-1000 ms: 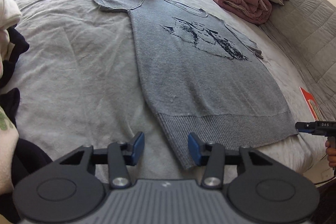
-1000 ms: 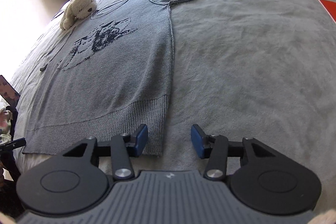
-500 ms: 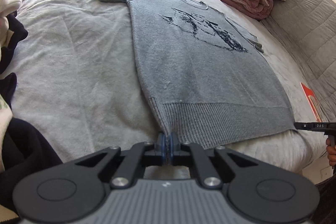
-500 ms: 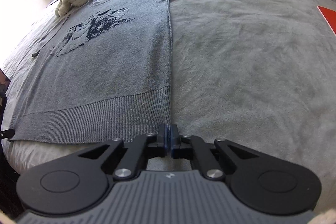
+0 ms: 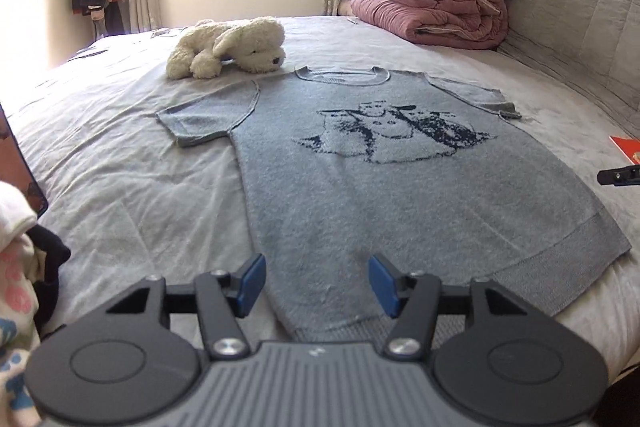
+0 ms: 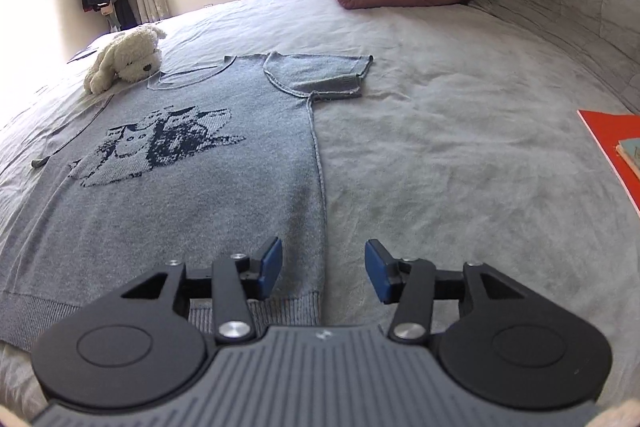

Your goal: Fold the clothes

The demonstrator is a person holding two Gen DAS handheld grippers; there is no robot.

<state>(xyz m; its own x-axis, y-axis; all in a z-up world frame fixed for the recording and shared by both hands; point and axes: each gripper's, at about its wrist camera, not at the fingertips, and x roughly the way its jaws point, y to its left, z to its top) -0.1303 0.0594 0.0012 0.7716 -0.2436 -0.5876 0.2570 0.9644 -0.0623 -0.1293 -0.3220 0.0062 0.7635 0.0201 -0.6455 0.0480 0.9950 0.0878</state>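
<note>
We hold the left gripper (image 5: 316, 281) and right gripper (image 6: 323, 269) gaping, empty, above the 2 hem corners of the sweater (image 5: 400, 195), spread flat on the bed (image 6: 460, 147).

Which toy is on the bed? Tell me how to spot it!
Find the big grey bed under the bright window. A grey-blue sweater with a dark picture lies flat on it, and just past the sweater's collar and one sleeve lies the toy dog. It is fluffy and cream-white with a dark nose, the only stuffed animal there.
</note>
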